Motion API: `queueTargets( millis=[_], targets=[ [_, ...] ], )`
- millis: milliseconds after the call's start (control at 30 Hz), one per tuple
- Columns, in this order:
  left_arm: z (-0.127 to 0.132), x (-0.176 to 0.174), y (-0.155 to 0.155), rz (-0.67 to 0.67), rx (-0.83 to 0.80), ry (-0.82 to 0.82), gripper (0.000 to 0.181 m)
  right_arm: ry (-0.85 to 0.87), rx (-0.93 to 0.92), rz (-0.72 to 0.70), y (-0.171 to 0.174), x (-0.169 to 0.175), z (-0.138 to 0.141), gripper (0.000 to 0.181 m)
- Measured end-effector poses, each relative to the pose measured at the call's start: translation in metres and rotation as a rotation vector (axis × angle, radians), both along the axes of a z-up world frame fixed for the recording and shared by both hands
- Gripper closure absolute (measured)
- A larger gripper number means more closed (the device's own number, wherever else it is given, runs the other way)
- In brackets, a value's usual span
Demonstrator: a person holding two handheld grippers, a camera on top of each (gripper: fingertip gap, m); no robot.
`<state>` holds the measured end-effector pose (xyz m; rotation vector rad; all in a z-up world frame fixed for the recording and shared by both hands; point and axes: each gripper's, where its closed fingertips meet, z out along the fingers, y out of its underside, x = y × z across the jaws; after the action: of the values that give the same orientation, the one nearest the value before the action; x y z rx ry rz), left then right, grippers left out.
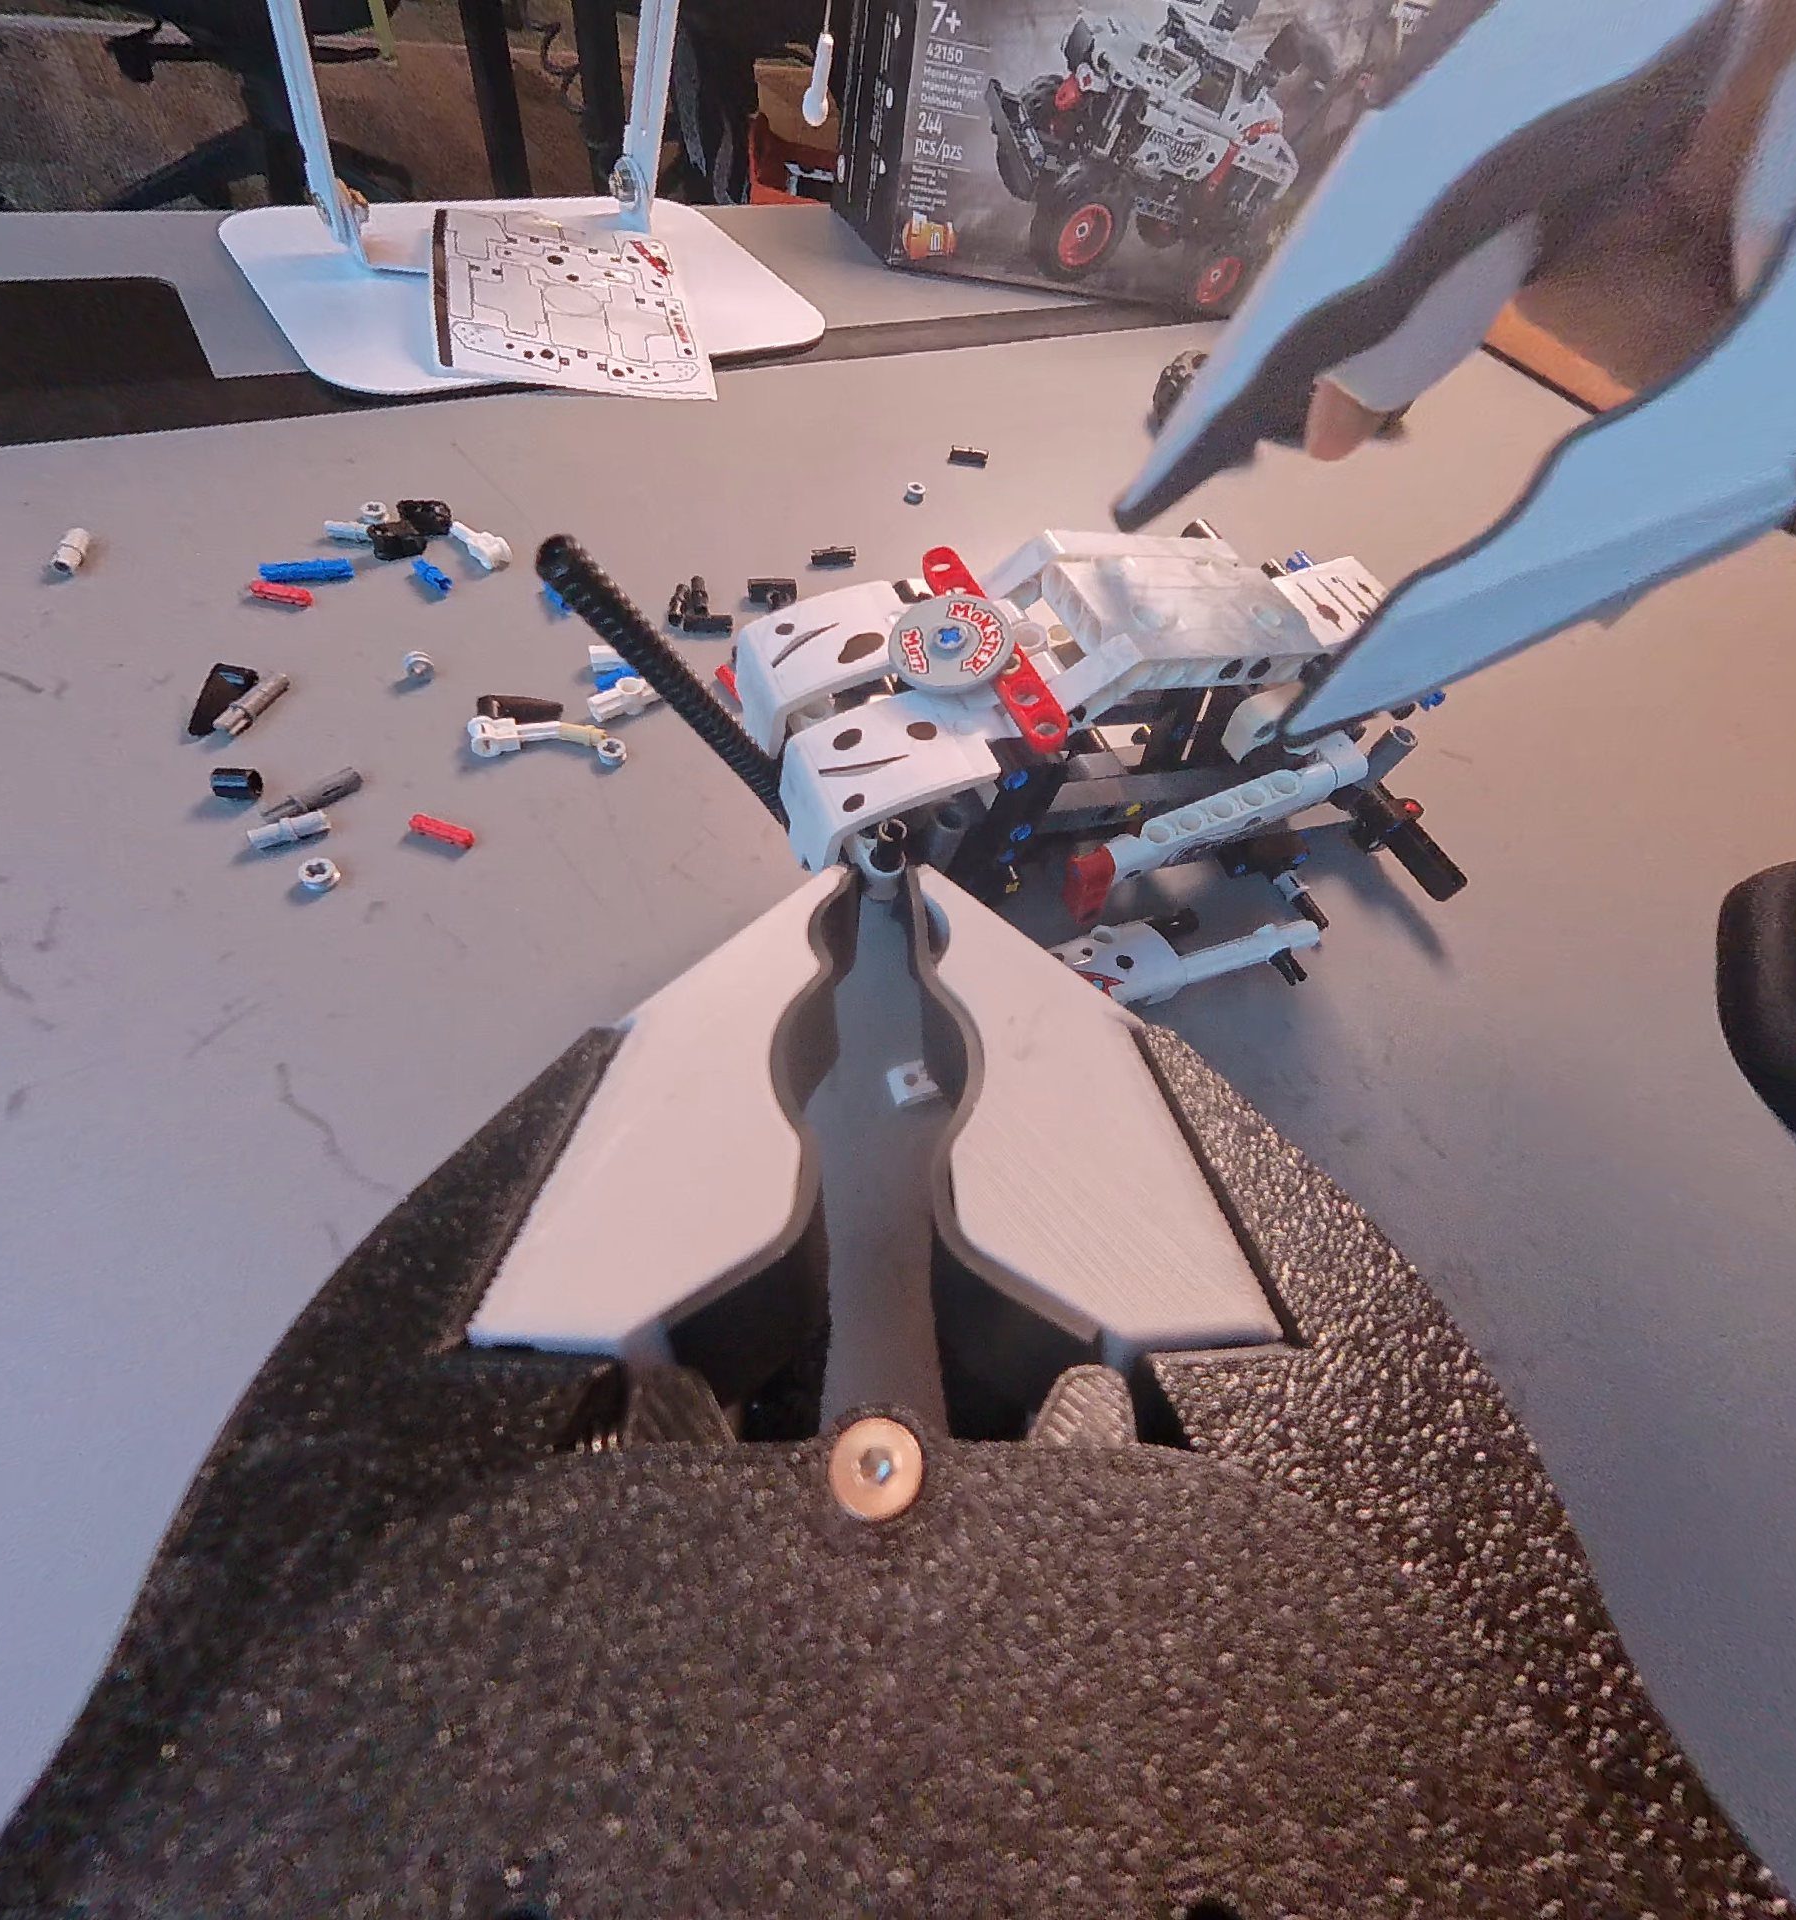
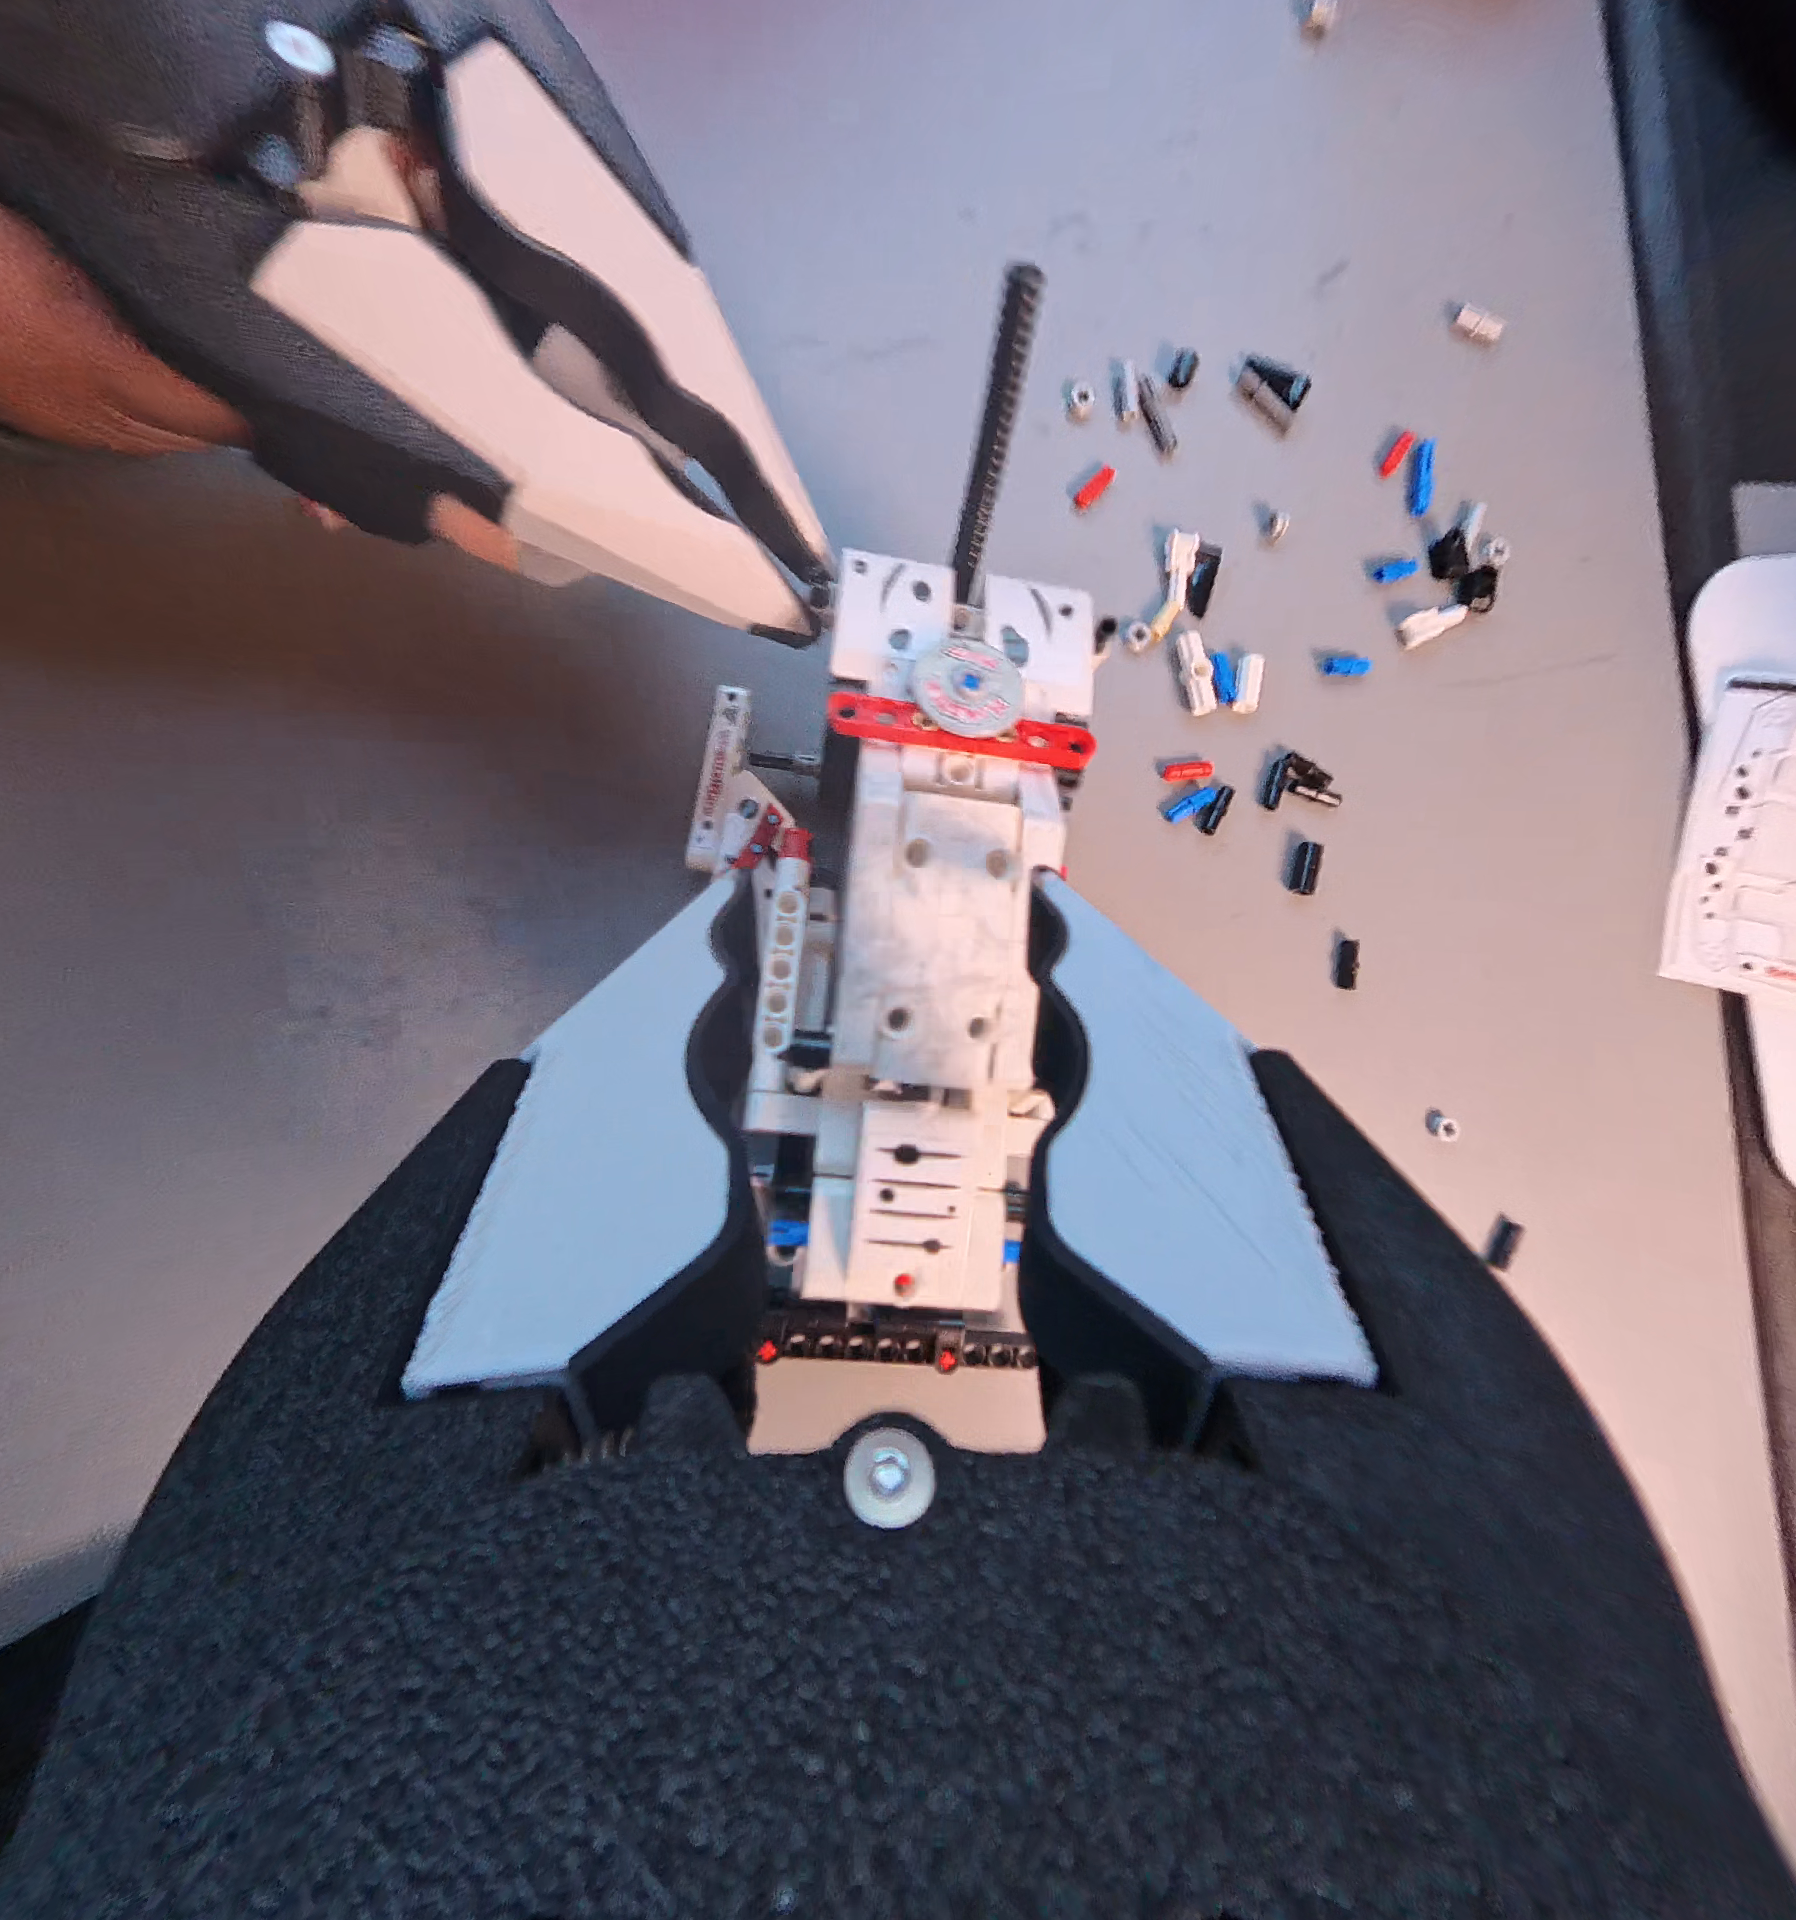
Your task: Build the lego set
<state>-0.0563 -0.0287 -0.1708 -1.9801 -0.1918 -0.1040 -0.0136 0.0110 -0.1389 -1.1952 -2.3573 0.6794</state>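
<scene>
On the grey table, right fingers straddle the truck, contact blurred; left fingers nearly clenched.

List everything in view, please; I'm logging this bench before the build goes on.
Truck model: one, white with black spots, red beam, grey round disc; on its side, mid-table.
Ribbed rod: one, black, projecting from the model's end.
Loose pieces: many; blue, red, black, grey, white; scattered left of the model.
Sticker sheet: one, white, on the stand base.
Stand base: one, white, far table edge.
Set box: one, dark, behind the model.
Table: grey.
Left gripper: tips nearly closed at the model's near end.
Right gripper: fingers astride the model.
</scene>
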Motion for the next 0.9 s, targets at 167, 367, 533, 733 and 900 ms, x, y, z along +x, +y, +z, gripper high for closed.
queueTargets(
  millis=[167, 367, 533, 733, 900],
  targets=[
    [0.0, 0.002, -0.002, -0.011, -0.001, -0.028, 0.173, 0.039, 0.16, 0.092, -0.043, 0.035, -0.008, 0.147],
    [0.003, 0.01, -0.015, -0.038, -0.037, -0.08, 0.157, -0.059, 0.331, -0.145, -0.02, 0.041, -0.07, 0.16],
    [0.015, 0.016, -0.039, -0.088, -0.024, -0.179, 0.152, -0.042, 0.319, -0.248, -0.015, 0.042, -0.081, 0.161],
    [0.018, 0.031, -0.063, -0.205, -0.108, -0.228, 0.145, 0.001, 0.236, -0.117, -0.03, 0.045, -0.079, 0.174],
    [0.021, 0.057, -0.079, -0.355, -0.072, -0.441, 0.137, 0.372, 0.163, -0.028, -0.063, 0.055, -0.019, 0.175]
  ],
)
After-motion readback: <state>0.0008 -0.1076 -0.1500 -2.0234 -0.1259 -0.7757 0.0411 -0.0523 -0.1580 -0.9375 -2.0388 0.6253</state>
